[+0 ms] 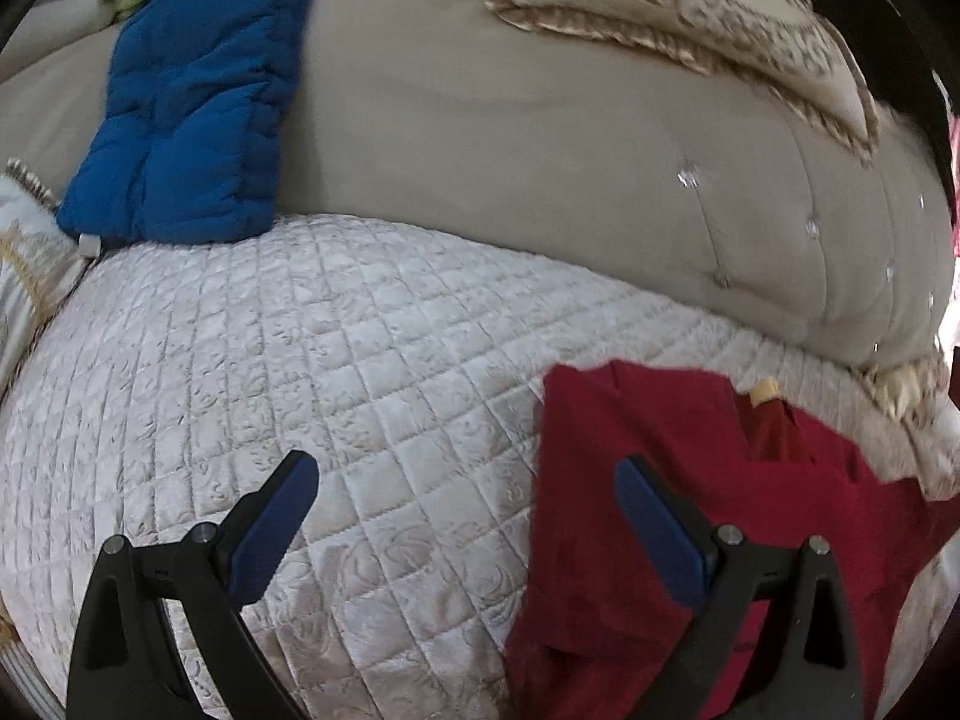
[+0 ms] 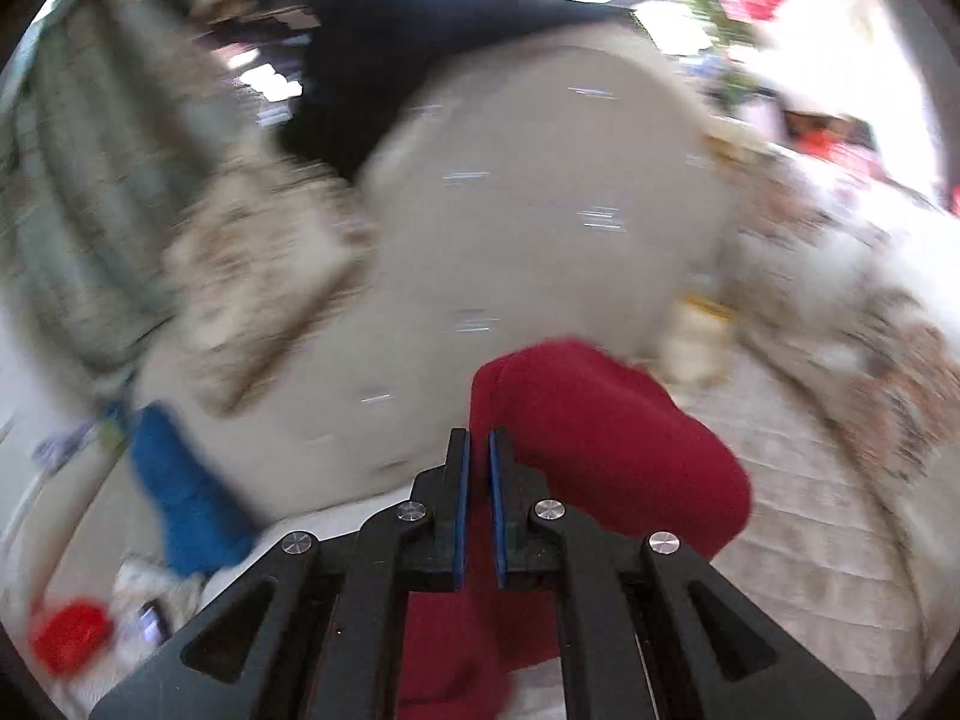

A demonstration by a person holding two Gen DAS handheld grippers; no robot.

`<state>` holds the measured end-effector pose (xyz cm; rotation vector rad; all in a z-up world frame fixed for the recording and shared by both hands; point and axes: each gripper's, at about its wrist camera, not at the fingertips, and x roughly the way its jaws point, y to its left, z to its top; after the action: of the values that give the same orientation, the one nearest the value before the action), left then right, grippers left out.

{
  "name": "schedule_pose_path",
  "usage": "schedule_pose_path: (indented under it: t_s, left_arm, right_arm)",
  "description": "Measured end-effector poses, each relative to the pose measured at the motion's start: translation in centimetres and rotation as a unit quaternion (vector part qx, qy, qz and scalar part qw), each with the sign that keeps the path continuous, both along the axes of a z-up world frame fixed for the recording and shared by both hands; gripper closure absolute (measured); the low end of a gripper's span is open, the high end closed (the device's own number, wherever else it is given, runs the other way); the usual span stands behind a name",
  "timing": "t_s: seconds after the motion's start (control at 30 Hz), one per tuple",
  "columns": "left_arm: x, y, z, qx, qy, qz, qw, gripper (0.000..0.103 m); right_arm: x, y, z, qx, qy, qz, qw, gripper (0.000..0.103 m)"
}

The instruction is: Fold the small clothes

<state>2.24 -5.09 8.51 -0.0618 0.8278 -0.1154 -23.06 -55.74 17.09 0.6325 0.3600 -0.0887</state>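
A small dark red garment lies on the white quilted sofa seat at the lower right of the left wrist view. My left gripper hovers above the seat with its jaws wide open; its right finger stands over the red cloth, its left over bare quilt, nothing held. In the blurred right wrist view my right gripper is shut on the red garment, whose fabric is pinched between the blue pads and bulges up to the right.
A blue padded cushion leans on the beige sofa back at the left. A patterned fringed pillow sits at the upper right. Another patterned pillow lies at the left edge. A small red object lies low left.
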Motion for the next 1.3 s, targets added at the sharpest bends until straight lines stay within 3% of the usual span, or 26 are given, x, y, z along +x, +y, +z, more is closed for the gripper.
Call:
schedule_pose_path:
  t_s: [0.13,0.23,0.3,0.37,0.4,0.43,0.5,0.57,0.67,0.83,0.93,1.0,1.03,1.07,1.1,1.13,1.2,1.3]
  left_arm:
    - [0.1,0.9,0.5,-0.022,-0.006,0.008,0.9997,0.002]
    - [0.0,1.0,0.6,-0.031,-0.012,0.005,0.9994,0.002]
    - [0.1,0.7,0.5,-0.028,-0.009,-0.001,0.9995,0.002]
    - [0.1,0.4,0.4,-0.032,-0.005,-0.01,0.9994,0.002]
    - [0.1,0.2,0.3,-0.035,-0.003,-0.018,0.9992,0.002]
    - [0.1,0.0,0.2,-0.035,-0.001,-0.025,0.9991,0.002]
    - [-0.1,-0.5,0.3,-0.033,-0.003,-0.035,0.9988,0.002]
    - [-0.2,-1.2,0.3,-0.035,-0.007,-0.049,0.9982,0.002]
    - [-0.3,-2.5,0.2,-0.039,-0.009,-0.07,0.9967,0.002]
    - [0.2,-6.0,-0.4,0.0,0.004,-0.102,0.9948,0.003]
    - [0.4,-8.7,-1.3,0.014,0.017,-0.133,0.9909,0.012]
    - [0.8,-11.0,-2.5,0.045,0.031,-0.158,0.9859,0.022]
    - [1.1,-11.8,-3.0,0.06,0.037,-0.161,0.9845,0.033]
    - [1.5,-12.7,-3.8,0.079,0.051,-0.161,0.9825,0.054]
    - [2.0,-13.4,-4.6,0.083,0.072,-0.167,0.9798,0.065]
    - [2.4,-13.7,-5.0,0.08,0.085,-0.17,0.9786,0.075]
    - [2.8,-14.0,-4.5,0.076,0.09,-0.162,0.9797,0.087]
    - [2.8,-13.4,-2.0,0.037,0.084,-0.176,0.98,0.091]
  right_arm:
    - [2.6,8.2,3.0,-0.049,-0.02,0.13,0.99,0.103]
    - [4.9,14.1,2.1,-0.057,-0.036,0.223,0.973,0.103]
    - [6.6,17.5,-0.5,-0.062,-0.022,0.263,0.963,0.103]
    - [8.6,20.3,-4.4,-0.077,0.048,0.284,0.955,0.103]
    - [9.7,21.8,-7.0,-0.093,0.11,0.293,0.945,0.093]
    - [10.2,22.7,-9.3,-0.11,0.163,0.296,0.935,0.092]
    - [9.6,23.3,-11.3,-0.14,0.2,0.288,0.926,0.092]
    - [8.1,22.4,-11.7,-0.14,0.202,0.27,0.931,0.092]
    - [5.9,19.6,-11.1,-0.104,0.178,0.238,0.949,0.091]
    - [2.6,17.0,-10.5,-0.074,0.156,0.177,0.969,0.088]
    - [1.6,15.0,-10.8,-0.04,0.144,0.148,0.978,0.088]
    - [1.5,13.9,-11.3,-0.018,0.14,0.134,0.981,0.087]
    - [1.4,13.6,-11.4,-0.014,0.14,0.129,0.982,0.087]
    - [1.2,13.1,-11.6,-0.014,0.142,0.122,0.982,0.087]
    - [0.8,12.7,-11.6,-0.022,0.146,0.111,0.983,0.087]
    - [0.4,12.3,-11.6,-0.034,0.151,0.099,0.983,0.086]
    - [0.0,12.2,-11.7,-0.057,0.16,0.085,0.982,0.08]
    - [-0.1,12.1,-11.9,-0.092,0.173,0.084,0.977,0.076]
